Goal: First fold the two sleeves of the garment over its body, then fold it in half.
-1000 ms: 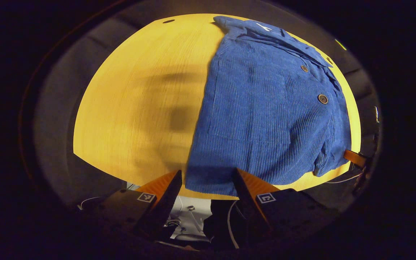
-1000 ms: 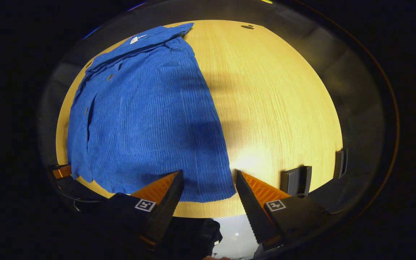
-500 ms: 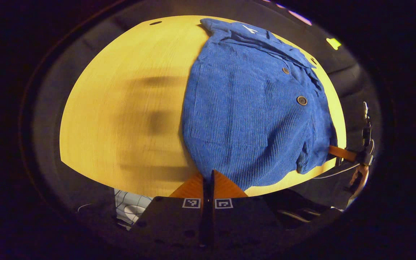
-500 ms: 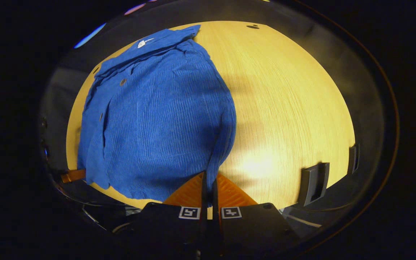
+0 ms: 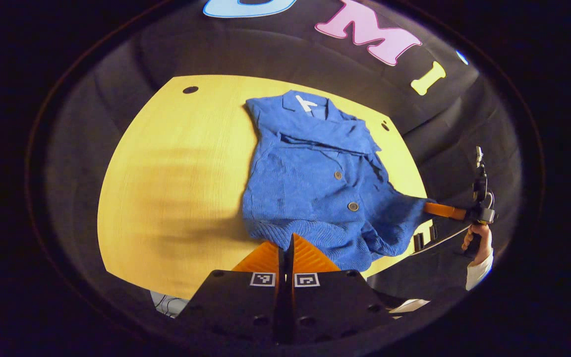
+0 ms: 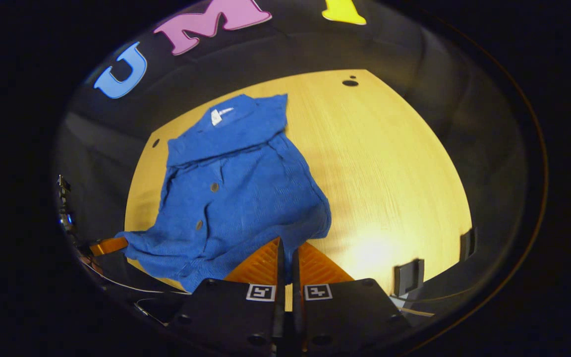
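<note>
A blue corduroy jacket [image 5: 315,183] lies on the round wooden table [image 5: 166,188], collar at the far side and buttons facing up. My left gripper [image 5: 285,243] is shut on the near hem corner, which is lifted off the table. In the right gripper view the jacket [image 6: 241,193] hangs from my right gripper [image 6: 287,245], shut on the other hem corner. The right gripper [image 5: 441,210] also appears at the right of the left gripper view, gripping cloth, with a hand [image 5: 479,243] behind it. The left gripper [image 6: 109,245] appears at the left of the right gripper view.
The table [image 6: 389,173] has bare wood on both sides of the jacket. Small dark holes [image 5: 190,89] [image 6: 350,83] mark its far part. Two black brackets [image 6: 407,277] stand at its near right edge. The black booth wall [image 5: 265,49] rises behind the table.
Both grippers went from open at the hem to shut on its two corners. They then rose and pulled back, lifting the hem off the table and bunching the lower body.
</note>
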